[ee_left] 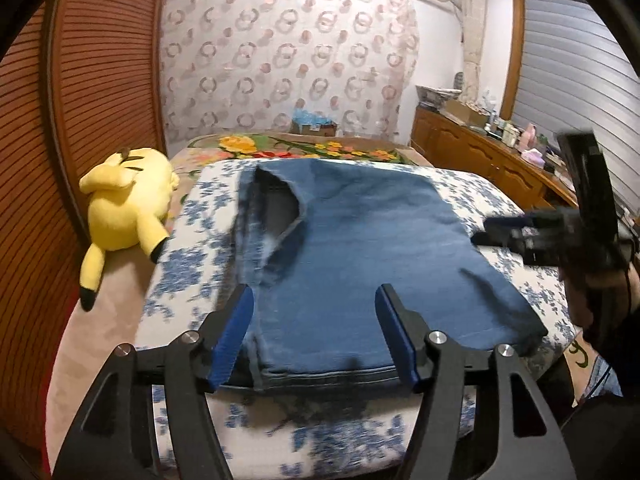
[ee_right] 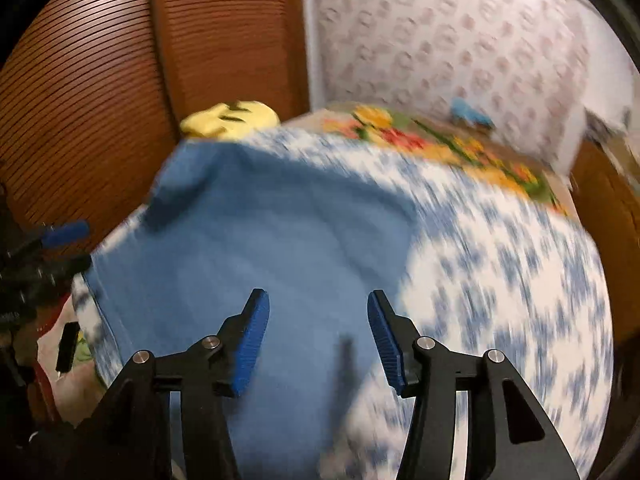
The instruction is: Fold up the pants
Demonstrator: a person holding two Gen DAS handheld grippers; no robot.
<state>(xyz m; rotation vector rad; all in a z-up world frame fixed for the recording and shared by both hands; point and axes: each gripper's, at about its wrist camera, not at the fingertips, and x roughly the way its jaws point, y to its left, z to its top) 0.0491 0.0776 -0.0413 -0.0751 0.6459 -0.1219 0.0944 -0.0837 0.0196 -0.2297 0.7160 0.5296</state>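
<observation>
Folded blue jeans (ee_left: 360, 248) lie flat on a white bed cover with blue flowers (ee_left: 192, 280). My left gripper (ee_left: 316, 320) stands open over the near hem of the jeans, and its blue pads (ee_left: 234, 336) do not press on the cloth. In the right wrist view, which is blurred, my right gripper (ee_right: 318, 332) is open above the jeans (ee_right: 248, 240) near their right edge. That right gripper (ee_left: 492, 232) also shows as a dark blur at the jeans' right side. The left gripper (ee_right: 74, 248) appears at the left edge.
A yellow plush toy (ee_left: 124, 208) lies left of the jeans beside a slatted wooden door (ee_left: 80, 80). A flowered blanket (ee_left: 280, 146) covers the far end of the bed. A cluttered wooden sideboard (ee_left: 480, 152) runs along the right wall. A person's arm (ee_left: 584, 356) is at the right.
</observation>
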